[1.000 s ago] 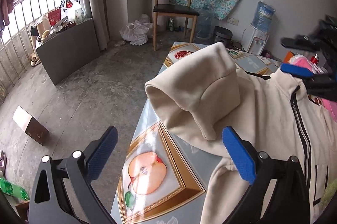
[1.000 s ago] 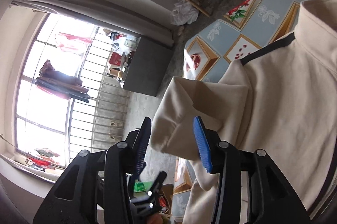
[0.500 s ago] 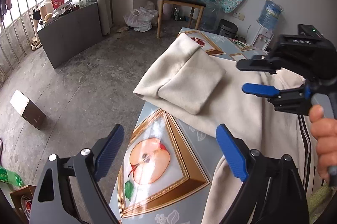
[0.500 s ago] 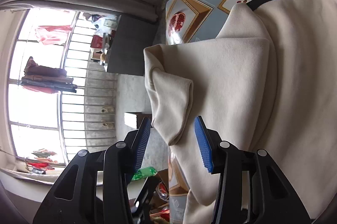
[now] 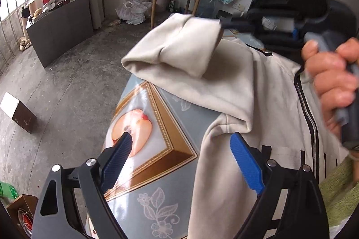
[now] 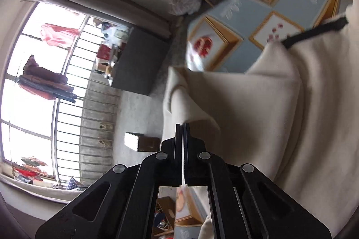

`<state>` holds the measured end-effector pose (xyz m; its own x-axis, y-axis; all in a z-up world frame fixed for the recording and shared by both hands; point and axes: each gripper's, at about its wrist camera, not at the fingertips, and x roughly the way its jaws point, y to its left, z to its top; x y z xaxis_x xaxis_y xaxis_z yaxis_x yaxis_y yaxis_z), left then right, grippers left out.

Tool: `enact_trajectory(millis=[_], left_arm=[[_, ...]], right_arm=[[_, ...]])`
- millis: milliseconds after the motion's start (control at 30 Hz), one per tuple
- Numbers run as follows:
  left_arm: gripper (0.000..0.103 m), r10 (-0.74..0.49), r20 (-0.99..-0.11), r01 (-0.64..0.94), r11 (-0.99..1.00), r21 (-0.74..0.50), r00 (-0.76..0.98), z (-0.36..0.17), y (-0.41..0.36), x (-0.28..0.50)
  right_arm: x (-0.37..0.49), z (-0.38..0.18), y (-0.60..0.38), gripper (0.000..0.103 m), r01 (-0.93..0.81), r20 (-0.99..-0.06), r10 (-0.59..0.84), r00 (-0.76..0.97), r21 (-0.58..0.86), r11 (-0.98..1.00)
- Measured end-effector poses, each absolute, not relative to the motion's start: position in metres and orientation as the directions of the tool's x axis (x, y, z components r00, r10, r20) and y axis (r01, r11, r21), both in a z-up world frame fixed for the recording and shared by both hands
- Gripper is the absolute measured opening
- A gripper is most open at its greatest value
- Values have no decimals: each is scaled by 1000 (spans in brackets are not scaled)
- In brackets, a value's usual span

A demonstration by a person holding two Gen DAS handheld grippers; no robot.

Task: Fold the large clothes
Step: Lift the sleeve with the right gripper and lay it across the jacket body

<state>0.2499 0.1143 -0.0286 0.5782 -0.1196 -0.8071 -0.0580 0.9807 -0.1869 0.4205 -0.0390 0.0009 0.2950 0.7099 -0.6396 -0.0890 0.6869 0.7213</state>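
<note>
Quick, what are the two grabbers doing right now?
Left gripper: open, holding nothing, over the table.
Right gripper: shut on the jacket sleeve.

The right claw (image 6: 182, 126), gaping a second ago, now stands pressed together on the cream sleeve (image 6: 195, 104), apparently lifting its folded cuff (image 5: 179, 46) ahead of the left claw (image 5: 181, 162).

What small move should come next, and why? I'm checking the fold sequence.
Probably the right gripper, shut on the sleeve, should carry it across the jacket toward the zipper; the sleeve hangs past the table edge, and the left gripper is open.
</note>
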Motion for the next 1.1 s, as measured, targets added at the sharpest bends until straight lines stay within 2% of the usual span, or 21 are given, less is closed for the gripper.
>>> enact_trajectory(millis=[167, 233, 333, 400, 500, 667, 733, 767, 800, 967, 1033, 1067, 1100], left_arm=[[87, -118, -813, -27, 986, -162, 570, -31, 94, 257], [87, -103, -820, -24, 990, -141, 564, -33, 88, 260], [87, -87, -832, -15, 993, -113, 549, -38, 80, 264], [87, -73, -837, -13, 995, -95, 542, -41, 75, 268], [87, -45, -850, -17, 998, -63, 525, -49, 68, 270], [87, 8, -861, -50, 999, -20, 509, -57, 66, 267], [87, 23, -860, -73, 997, -16, 510, -57, 71, 265], [87, 32, -860, -87, 996, -14, 509, -57, 75, 265], [87, 40, -862, -97, 995, -11, 506, -58, 78, 266], [90, 46, -860, -119, 993, -17, 509, -59, 81, 270], [94, 65, -853, -130, 992, -3, 519, -59, 80, 271], [95, 68, -849, -135, 991, -3, 523, -60, 81, 270], [96, 69, -848, -141, 990, -7, 526, -60, 82, 270]], right_arm=[[376, 104, -115, 1, -242, -553, 714, 431, 691, 681], [353, 127, -159, 1, -250, -538, 690, 484, 671, 698], [326, 130, -230, 1, -187, -551, 635, 541, 658, 730], [312, 115, -270, 1, -110, -583, 578, 571, 643, 758], [305, 59, -320, 1, 44, -638, 559, 530, 679, 733], [300, -23, -336, 7, 187, -755, 502, 422, 615, 766], [296, -38, -342, 19, 213, -779, 485, 397, 592, 777], [294, -41, -344, 29, 216, -787, 474, 396, 581, 785], [293, -44, -345, 32, 217, -795, 459, 397, 567, 794], [300, -58, -335, 32, 198, -829, 430, 356, 517, 833], [305, -64, -325, 19, 177, -845, 411, 341, 487, 855], [307, -67, -321, 3, 157, -861, 381, 337, 450, 879], [308, -66, -315, 3, 141, -874, 343, 343, 409, 902]])
